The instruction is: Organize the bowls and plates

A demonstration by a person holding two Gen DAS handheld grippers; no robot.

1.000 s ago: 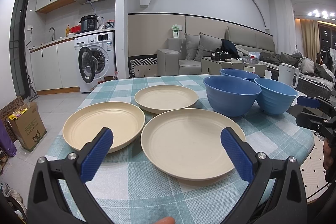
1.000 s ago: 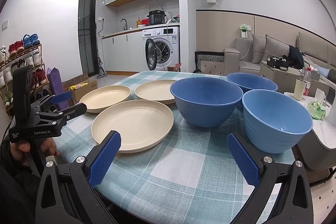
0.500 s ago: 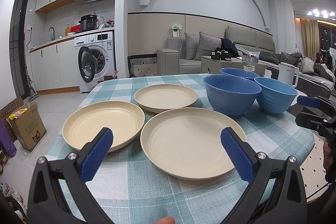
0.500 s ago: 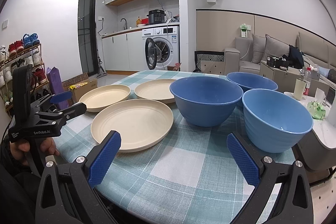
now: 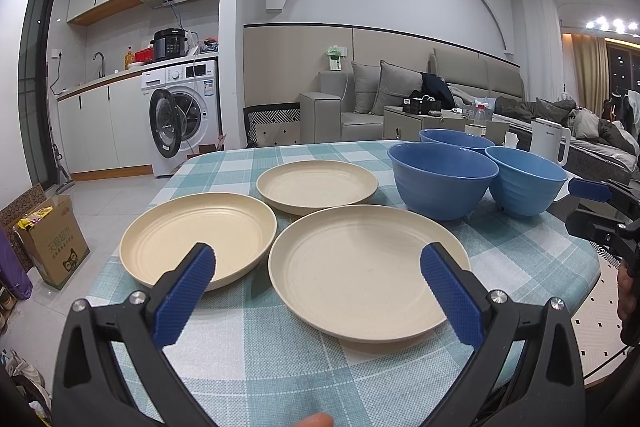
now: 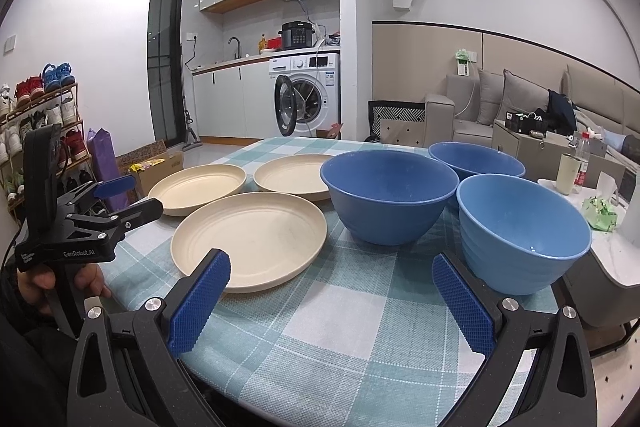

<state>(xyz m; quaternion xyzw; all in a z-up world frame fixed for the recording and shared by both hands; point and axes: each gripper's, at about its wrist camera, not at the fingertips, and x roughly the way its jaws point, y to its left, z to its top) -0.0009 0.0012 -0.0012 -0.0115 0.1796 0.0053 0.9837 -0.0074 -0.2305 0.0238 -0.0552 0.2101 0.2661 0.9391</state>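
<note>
Three cream plates lie on the checked tablecloth: a near plate [image 5: 360, 267] [image 6: 250, 237], a left plate [image 5: 198, 233] [image 6: 198, 187] and a far plate [image 5: 316, 185] [image 6: 292, 177]. Three blue bowls stand to their right: a big middle bowl [image 5: 442, 177] [image 6: 390, 195], a near right bowl [image 5: 524, 183] [image 6: 520, 231] and a far bowl [image 5: 456, 139] [image 6: 476, 159]. My left gripper [image 5: 318, 283] [image 6: 120, 195] hovers open over the table's near edge, in front of the near plate. At the near edge my right gripper [image 6: 330, 291] [image 5: 592, 203] is open and holds nothing.
The table [image 5: 248, 347] ends close in front of both grippers. On the floor at the left there is a cardboard box [image 5: 52, 243]. A shoe rack [image 6: 36, 123] stands further left. A side table with bottles [image 6: 580, 171] is at the right, a sofa [image 5: 400, 95] behind.
Almost nothing has changed. Both grippers stay open in front of the dishes, with only a slight drift of the views.
</note>
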